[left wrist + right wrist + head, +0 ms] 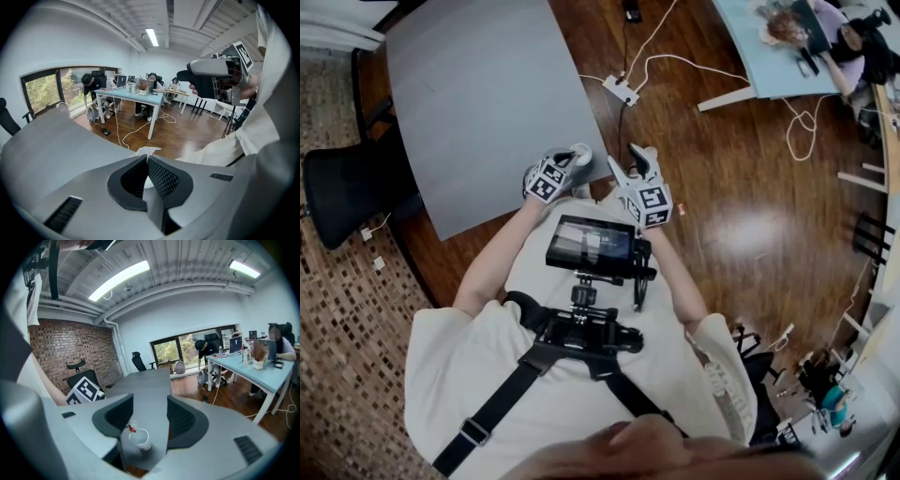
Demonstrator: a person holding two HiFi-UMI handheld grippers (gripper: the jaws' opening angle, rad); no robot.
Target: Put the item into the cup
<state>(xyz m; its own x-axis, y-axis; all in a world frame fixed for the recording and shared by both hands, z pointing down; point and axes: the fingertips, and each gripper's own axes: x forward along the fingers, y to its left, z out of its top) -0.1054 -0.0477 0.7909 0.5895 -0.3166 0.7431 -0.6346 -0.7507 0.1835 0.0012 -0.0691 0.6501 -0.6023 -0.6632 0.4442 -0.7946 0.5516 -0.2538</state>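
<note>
A white paper cup [581, 153] [139, 438] stands at the near corner of the grey table [487, 94]. My left gripper [573, 161] [146, 159] reaches over that corner, its jaws shut on a thin white item [148, 151] that peeks out at their tips. In the right gripper view a small white piece with a red tag [132, 428] hangs at the cup's left rim. My right gripper [630, 161] [150, 401] is held just right of the table corner, open and empty, with the cup seen beyond its jaws.
A black office chair [347, 187] stands left of the table. A power strip with white cables [621, 90] lies on the wooden floor. A light blue desk [778, 47] with people sits at the far right. A screen [592, 242] hangs on the person's chest rig.
</note>
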